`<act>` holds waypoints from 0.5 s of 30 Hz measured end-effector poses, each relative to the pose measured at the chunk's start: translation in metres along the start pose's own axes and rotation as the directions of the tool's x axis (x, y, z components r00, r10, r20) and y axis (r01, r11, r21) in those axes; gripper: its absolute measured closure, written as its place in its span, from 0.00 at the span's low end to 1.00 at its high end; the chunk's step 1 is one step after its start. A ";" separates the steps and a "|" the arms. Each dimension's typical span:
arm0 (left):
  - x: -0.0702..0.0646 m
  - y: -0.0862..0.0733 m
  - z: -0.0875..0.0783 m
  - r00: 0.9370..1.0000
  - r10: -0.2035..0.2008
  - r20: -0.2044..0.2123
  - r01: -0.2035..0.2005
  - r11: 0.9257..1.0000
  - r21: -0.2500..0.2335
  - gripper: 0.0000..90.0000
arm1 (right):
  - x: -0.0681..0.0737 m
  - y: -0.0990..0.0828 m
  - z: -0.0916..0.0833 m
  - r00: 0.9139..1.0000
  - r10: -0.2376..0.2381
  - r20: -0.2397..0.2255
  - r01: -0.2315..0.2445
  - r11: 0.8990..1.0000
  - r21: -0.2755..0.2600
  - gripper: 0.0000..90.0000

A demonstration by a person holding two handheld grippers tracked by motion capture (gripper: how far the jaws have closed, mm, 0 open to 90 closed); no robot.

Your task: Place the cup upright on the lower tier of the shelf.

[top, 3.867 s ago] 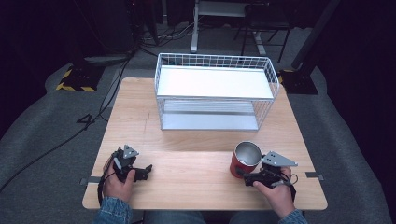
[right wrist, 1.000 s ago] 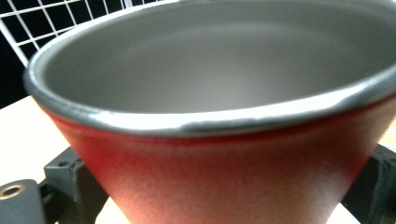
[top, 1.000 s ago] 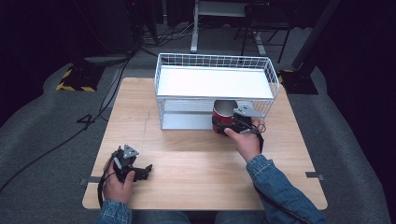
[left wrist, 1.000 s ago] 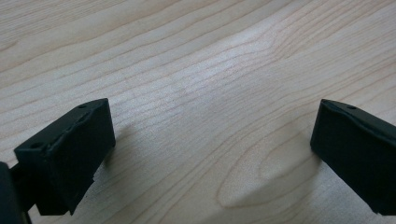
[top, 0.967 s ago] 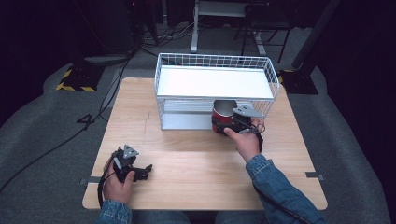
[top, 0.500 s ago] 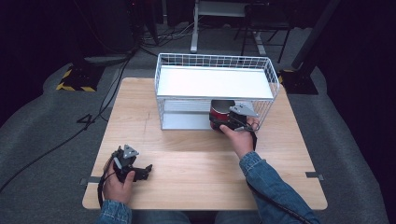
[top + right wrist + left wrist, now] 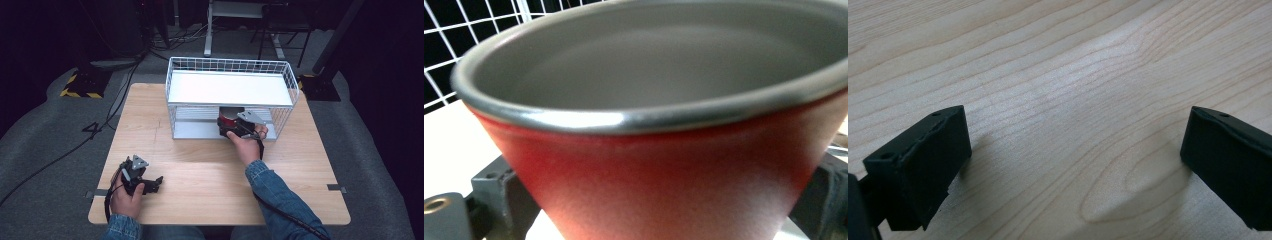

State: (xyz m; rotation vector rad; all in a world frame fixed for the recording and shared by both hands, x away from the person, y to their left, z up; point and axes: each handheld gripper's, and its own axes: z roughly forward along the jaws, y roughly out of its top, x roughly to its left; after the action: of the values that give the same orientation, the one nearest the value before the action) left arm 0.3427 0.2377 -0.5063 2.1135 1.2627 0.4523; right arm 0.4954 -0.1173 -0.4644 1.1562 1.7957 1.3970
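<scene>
Red cup [image 7: 229, 119] clamped in right gripper [image 7: 239, 129] under wire rack [image 7: 230, 88].

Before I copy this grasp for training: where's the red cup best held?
By its tapered wall below the rim, from the open front of the wire rack. The red cup stands upright there, and the right gripper already has it that way, under the rack's top shelf.

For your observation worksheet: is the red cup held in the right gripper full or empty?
Empty. The right gripper view looks into the red cup past its metal rim and shows bare grey inner wall, with nothing inside.
</scene>
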 end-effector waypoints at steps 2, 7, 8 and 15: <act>0.000 0.000 0.000 1.000 0.000 -0.001 0.000 1.000 0.000 0.00 | 0.001 -0.001 0.004 1.000 0.001 0.002 -0.001 1.000 -0.001 0.07; 0.000 0.000 0.000 1.000 -0.001 0.000 0.001 1.000 0.000 0.00 | 0.003 -0.003 0.011 1.000 0.005 0.027 -0.005 1.000 -0.003 0.07; 0.000 0.000 0.000 1.000 -0.001 0.000 0.001 1.000 0.000 0.00 | 0.003 -0.003 0.011 1.000 0.005 0.027 -0.005 1.000 -0.003 0.07; 0.000 0.000 0.000 1.000 -0.001 0.002 0.001 1.000 0.000 0.00 | -0.003 -0.002 0.017 0.999 0.011 0.045 -0.010 1.000 -0.015 0.07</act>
State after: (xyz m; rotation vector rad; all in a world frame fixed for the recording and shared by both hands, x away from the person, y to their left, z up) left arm 0.3428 0.2377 -0.5062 2.1133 1.2626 0.4497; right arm 0.5104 -0.1125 -0.4713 1.1821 1.7477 1.3769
